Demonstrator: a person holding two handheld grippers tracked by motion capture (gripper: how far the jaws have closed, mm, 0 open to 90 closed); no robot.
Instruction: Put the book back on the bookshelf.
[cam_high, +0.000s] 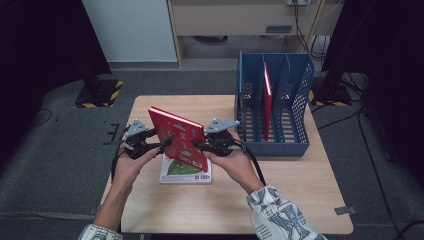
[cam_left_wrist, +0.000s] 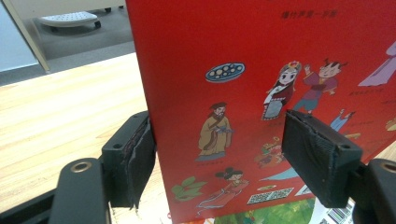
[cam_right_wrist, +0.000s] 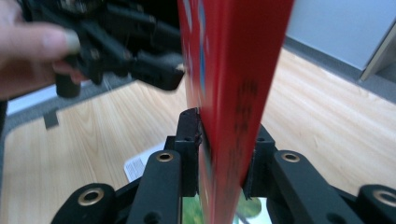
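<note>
Above bare wood, right tongs (cam_right_wrist: 219, 154) clamp the red book's (cam_high: 178, 138) edge; left tongs (cam_left_wrist: 233, 158) stand apart.

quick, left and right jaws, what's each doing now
left gripper: open, jaws straddle the red book, one pad off it.
right gripper: shut on the red book.

Place: lab or recording room, office-like
Floor: grey carpet; loose black cables (cam_high: 372, 145)
Stands: black posts on hazard-striped yellow-and-black base plates (cam_high: 97, 95); dark curtains at both sides
Bench: pale wooden table (cam_high: 280, 190) standing alone
Storage: blue plastic mesh file rack (cam_high: 272, 100)
</note>
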